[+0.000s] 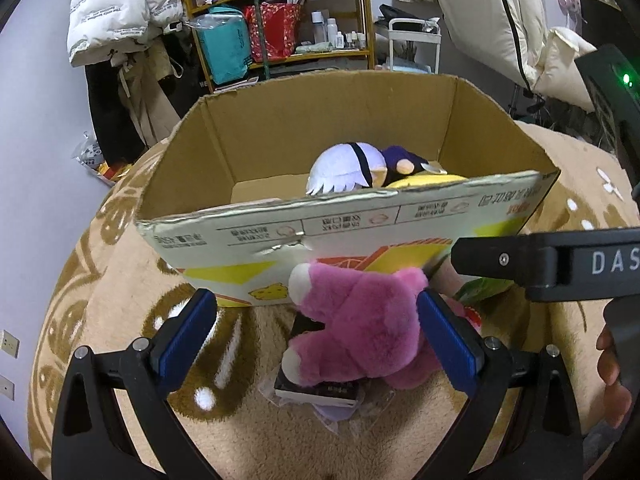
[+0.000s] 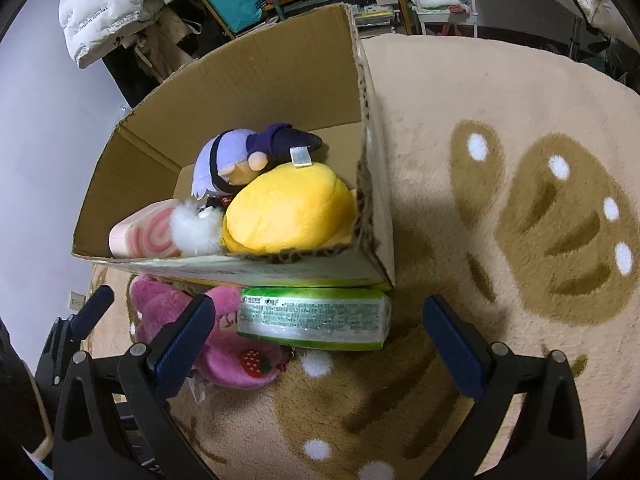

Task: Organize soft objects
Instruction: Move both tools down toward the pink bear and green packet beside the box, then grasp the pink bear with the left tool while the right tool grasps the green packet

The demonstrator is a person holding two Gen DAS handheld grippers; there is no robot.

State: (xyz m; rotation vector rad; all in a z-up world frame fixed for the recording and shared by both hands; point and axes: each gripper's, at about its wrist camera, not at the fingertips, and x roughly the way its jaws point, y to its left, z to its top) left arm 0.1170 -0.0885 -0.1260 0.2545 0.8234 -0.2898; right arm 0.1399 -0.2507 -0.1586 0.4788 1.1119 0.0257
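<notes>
Rug [image 2: 500, 92], beige with brown patterns, carries an open cardboard box [image 1: 320, 128] holding a yellow plush [image 2: 288, 208], a purple-haired doll [image 2: 236, 152] and a pink swirl cushion [image 2: 140, 236]. Outside, against the box front, lies a pink plush [image 1: 360, 320] beside a green tissue pack [image 2: 316, 316]. Left claw [image 1: 316, 336] gapes wide around the pink plush — right claw [image 2: 316, 348] hangs open, empty.
</notes>
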